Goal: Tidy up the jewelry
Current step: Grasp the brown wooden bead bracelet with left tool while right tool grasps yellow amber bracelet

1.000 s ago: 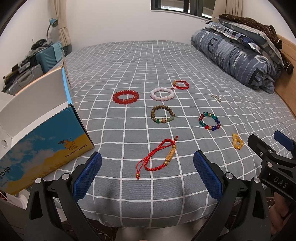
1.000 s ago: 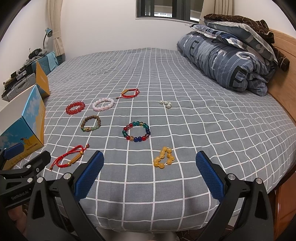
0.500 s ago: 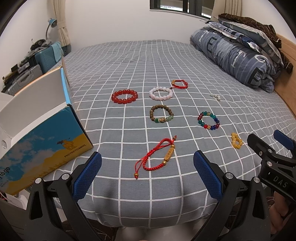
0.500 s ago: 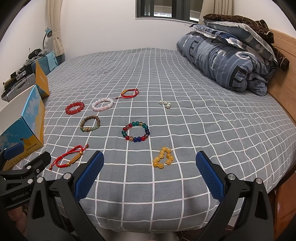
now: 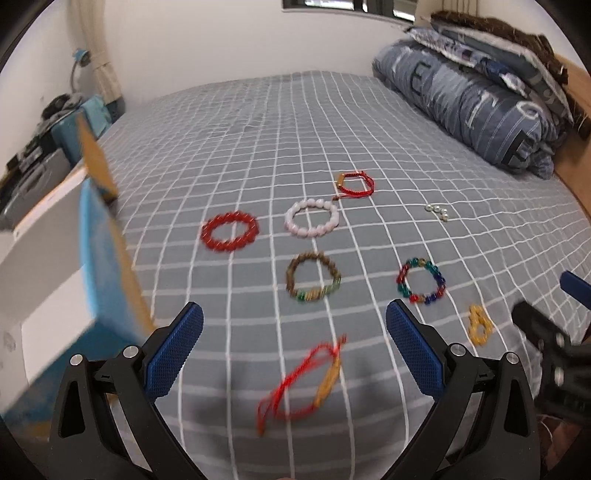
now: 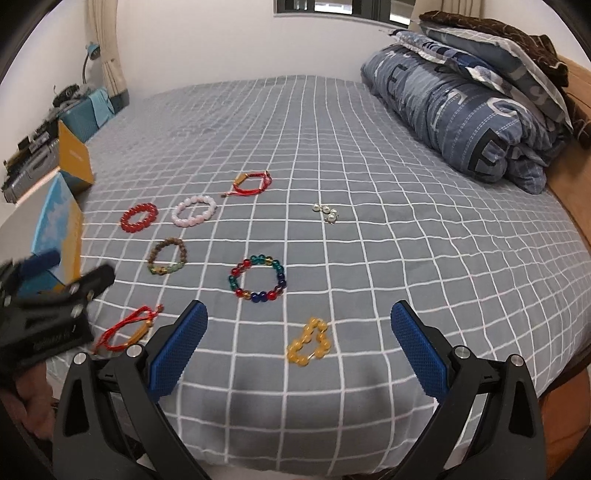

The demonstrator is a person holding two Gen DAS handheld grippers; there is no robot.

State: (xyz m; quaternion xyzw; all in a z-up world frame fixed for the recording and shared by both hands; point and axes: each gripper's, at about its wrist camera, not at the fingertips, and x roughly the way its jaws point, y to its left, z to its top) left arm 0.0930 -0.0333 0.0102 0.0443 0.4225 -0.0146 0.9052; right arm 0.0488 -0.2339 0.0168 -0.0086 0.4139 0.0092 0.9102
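- Both jaws gape wide, holding nothing: left gripper (image 5: 293, 349), right gripper (image 6: 299, 347).
- Red cord bracelet (image 5: 301, 380) lies near the bed's (image 5: 258, 140) front edge, just ahead of the left gripper, slanting forward-right.

You see a bed (image 6: 369, 184) under a grey checked sheet, a rolled blue duvet (image 6: 461, 110) with pillows (image 6: 480, 40) stacked on it at the headboard side, a lamp (image 6: 92, 50), curtain (image 6: 107, 44), window (image 6: 332, 7) and suitcases (image 6: 33, 162).
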